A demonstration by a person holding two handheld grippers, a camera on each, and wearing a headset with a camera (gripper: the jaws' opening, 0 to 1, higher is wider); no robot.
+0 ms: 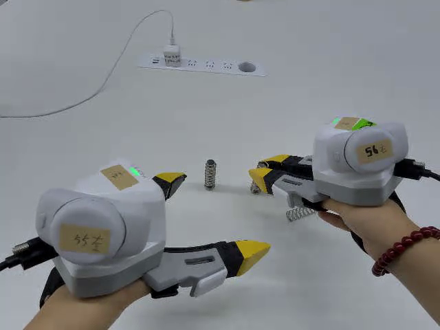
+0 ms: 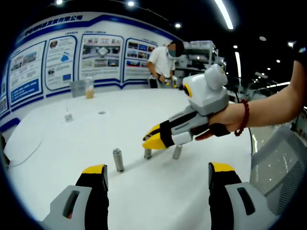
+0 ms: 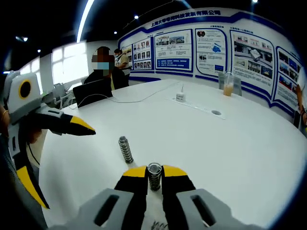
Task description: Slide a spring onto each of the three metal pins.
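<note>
White bench [image 1: 330,41]: pale and glossy, it carried everything you worked with.
Left gripper [image 1: 210,215]: you held it low at the near left in the head view. Its yellow-tipped black fingers [image 2: 93,172] were spread wide apart with nothing between them.
Right gripper [image 1: 259,173]: you held it on the right, with its yellow fingertips [image 3: 136,175] pressed in on a small grey metal coil spring [image 3: 154,176]. That spring stood upright between the tips, down at the bench.
Second grey coil spring [image 1: 210,174]: it stood upright on the bench just to the left of your right gripper's tips and apart from them. It was also ahead of your open left gripper. Whether a pin sat inside it, you could not tell from these views.
Loose silver wire spring [image 1: 297,214]: it lay on its side on the bench, beneath the body of your right gripper.
Flat white power strip [image 1: 206,65]: it lay at the far side of the bench. A white cube-shaped plug [image 1: 171,55] was seated in it, and a thin white cable [image 1: 106,81] trailed off to the left.
Blue-and-white wall posters [image 3: 192,40]: they lined the wall beyond the bench.
Person in a white shirt [image 2: 160,62]: this person stood near the posters, past the bench's far edge.
</note>
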